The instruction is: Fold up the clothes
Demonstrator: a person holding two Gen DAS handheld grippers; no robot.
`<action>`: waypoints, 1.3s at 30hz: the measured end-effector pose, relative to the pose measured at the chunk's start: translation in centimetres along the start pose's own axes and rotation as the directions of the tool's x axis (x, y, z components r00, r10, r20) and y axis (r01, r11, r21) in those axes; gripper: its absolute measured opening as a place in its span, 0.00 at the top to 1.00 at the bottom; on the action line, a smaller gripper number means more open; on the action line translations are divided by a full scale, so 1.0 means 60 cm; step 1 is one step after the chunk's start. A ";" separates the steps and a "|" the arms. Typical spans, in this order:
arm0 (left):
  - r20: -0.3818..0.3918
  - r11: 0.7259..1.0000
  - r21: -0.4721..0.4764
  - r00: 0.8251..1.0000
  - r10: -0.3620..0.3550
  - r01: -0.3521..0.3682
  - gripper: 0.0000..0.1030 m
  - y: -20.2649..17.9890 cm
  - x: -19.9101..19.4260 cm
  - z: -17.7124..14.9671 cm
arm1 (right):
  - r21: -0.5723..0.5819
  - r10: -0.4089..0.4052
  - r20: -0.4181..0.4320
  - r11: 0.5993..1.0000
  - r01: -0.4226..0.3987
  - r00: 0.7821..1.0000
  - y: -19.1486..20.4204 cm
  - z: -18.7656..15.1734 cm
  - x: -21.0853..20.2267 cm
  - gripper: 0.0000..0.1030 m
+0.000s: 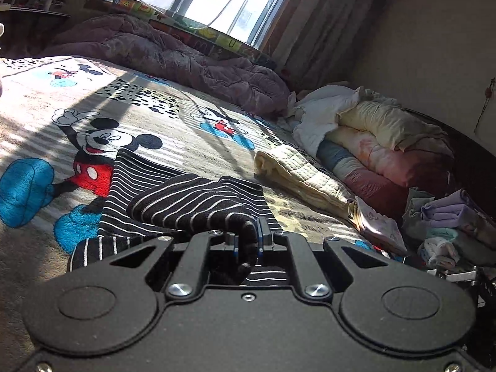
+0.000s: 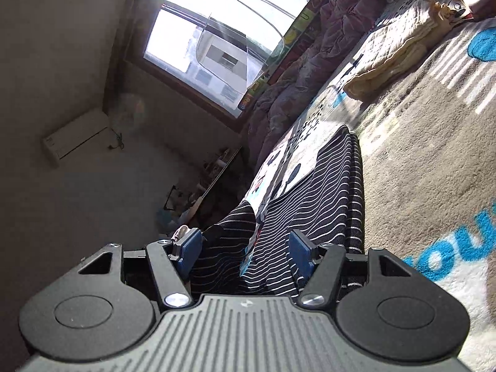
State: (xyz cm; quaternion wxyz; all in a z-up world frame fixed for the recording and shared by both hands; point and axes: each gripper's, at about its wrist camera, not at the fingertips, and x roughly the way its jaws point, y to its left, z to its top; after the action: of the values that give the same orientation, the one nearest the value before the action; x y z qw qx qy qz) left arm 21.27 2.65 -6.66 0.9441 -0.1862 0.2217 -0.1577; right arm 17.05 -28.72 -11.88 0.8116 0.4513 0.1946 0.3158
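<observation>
Half-folded by the looks of it: your left gripper (image 1: pixel 248 235) pinches a doubled-over flap of the striped garment (image 1: pixel 173 198) on the bed; right gripper (image 2: pixel 245 249) gapes wide around another edge, at 6 o'clock.

Fleece cartoon-mouse blanket (image 2: pixel 434 161): large blue letters "OU" near the right edge of the right wrist view, the rest of the word cut off.
Colourful alphabet play mat propped under the window (image 1: pixel 217 38): single letters on its tiles, a "U" legible; others too blurred to read.
Grippers: no readable markings.
</observation>
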 end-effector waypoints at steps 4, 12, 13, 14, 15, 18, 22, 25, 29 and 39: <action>-0.021 0.999 0.034 1.000 -0.005 0.006 0.93 -0.034 0.016 -0.014 | 0.097 0.029 0.041 0.995 -0.033 0.999 -0.036 0.025 0.007 0.39; -0.056 0.981 0.194 0.998 -0.007 0.018 0.93 -0.132 0.054 -0.041 | 0.177 0.066 0.028 0.982 -0.070 0.997 -0.072 0.049 0.041 0.35; -0.064 0.977 0.213 0.998 -0.003 0.017 0.93 -0.142 0.061 -0.045 | 0.197 0.068 0.028 0.978 -0.072 0.997 -0.078 0.051 0.043 0.33; -0.071 0.973 0.231 0.997 0.001 0.016 0.93 -0.152 0.068 -0.048 | 0.224 0.065 0.024 0.972 -0.069 0.998 -0.086 0.054 0.046 0.33; -0.079 0.969 0.247 0.997 0.011 0.009 0.93 -0.161 0.077 -0.052 | 0.248 0.062 0.022 0.966 -0.066 0.998 -0.094 0.055 0.047 0.33; -0.094 0.962 0.272 0.995 0.028 -0.001 0.93 -0.179 0.096 -0.059 | 0.325 0.069 0.030 0.943 -0.075 0.997 -0.117 0.059 0.048 0.32; -0.150 0.950 0.311 0.988 0.033 0.016 0.93 -0.194 0.119 -0.071 | 0.389 0.046 0.055 0.919 -0.063 0.997 -0.141 0.059 0.047 0.31; -0.218 0.943 0.329 0.976 0.023 0.052 0.68 -0.197 0.135 -0.080 | 0.425 0.012 0.059 0.905 -0.036 0.998 -0.156 0.056 0.051 0.31; -0.185 0.946 0.321 0.983 0.018 0.043 0.42 -0.184 0.078 -0.076 | 0.407 -0.017 0.037 0.913 0.001 0.999 -0.154 0.053 0.058 0.31; -0.141 0.995 0.090 0.989 -0.034 0.047 0.42 -0.106 -0.015 -0.055 | 0.123 -0.206 0.009 0.971 0.203 0.979 -0.080 0.061 0.058 0.27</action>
State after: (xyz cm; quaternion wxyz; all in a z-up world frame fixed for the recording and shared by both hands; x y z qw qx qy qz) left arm 17.55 -3.55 -6.41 0.9305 -0.1349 0.2759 -0.1995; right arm 23.37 -30.44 -14.20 0.8130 0.4807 0.2501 0.2133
